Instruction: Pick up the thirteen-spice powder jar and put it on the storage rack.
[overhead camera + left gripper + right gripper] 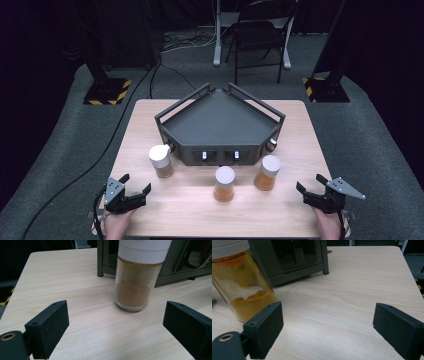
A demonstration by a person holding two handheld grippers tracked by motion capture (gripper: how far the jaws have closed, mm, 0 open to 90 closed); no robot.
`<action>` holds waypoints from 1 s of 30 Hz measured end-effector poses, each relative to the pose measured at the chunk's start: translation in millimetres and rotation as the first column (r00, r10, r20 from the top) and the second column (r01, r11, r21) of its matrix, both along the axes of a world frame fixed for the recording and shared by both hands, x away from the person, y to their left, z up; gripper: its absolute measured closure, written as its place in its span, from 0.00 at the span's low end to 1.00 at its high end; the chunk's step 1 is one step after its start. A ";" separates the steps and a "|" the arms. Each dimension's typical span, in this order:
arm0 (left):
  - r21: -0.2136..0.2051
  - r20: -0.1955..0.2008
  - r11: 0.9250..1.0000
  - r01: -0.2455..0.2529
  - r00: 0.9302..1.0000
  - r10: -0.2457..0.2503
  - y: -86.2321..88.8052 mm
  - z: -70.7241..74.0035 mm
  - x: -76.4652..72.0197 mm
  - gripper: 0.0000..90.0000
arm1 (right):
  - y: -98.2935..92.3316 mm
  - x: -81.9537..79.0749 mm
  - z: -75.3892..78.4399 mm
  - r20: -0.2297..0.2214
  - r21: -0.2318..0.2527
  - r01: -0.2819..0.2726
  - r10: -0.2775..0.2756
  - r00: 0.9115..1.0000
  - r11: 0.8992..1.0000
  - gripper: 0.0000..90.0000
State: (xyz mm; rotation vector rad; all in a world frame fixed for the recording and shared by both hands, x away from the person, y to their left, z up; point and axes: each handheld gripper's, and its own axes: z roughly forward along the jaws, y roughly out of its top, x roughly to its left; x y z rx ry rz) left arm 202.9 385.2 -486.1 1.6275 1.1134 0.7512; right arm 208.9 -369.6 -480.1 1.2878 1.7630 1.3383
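Three white-capped spice jars (224, 183) stand untouched on the counter (295, 210) before an empty dark corner rack (220, 125); left tongs (131, 195) and right tongs (311, 189) rest spread, holding nothing, work seemingly unstarted.

Wooden table (150, 112): rack (220, 127), three jars (224, 184)

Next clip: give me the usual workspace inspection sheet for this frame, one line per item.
Surface: light wood table, bare at the edges.
Job's things: dark corner rack at the middle; three upright white-capped spice jars in front: left jar, middle jar, right jar.
Clutter: nothing seen.
Grippers: left claw and right claw both open, empty, at the near corners.
Cables: one black cable across the floor at left.
Surroundings: folding chair, hazard-striped stand bases, dark backdrop.
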 end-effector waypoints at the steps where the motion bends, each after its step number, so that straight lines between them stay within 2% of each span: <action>1: 0.000 0.000 1.000 0.000 1.000 0.000 0.0 0.0 0.0 0.07 | 0.1 -0.1 0.0 0.000 0.000 0.000 0.000 1.000 1.000 0.10; 23: 0.021 -0.005 0.998 0.059 0.998 -0.059 -10.1 4.7 2.4 0.07 | 0.4 0.1 0.1 0.000 -0.003 -0.001 0.001 1.000 1.000 0.10; 27: 0.004 -0.003 0.998 0.069 0.998 -0.069 -12.0 5.8 2.5 0.07 | 0.5 0.0 0.1 0.000 -0.003 0.000 0.000 1.000 1.000 0.10; 30: -0.025 -0.008 0.997 0.075 0.997 -0.075 -13.6 8.0 3.7 0.06 | 0.4 0.0 0.0 0.001 -0.002 -0.001 0.001 1.000 1.000 0.10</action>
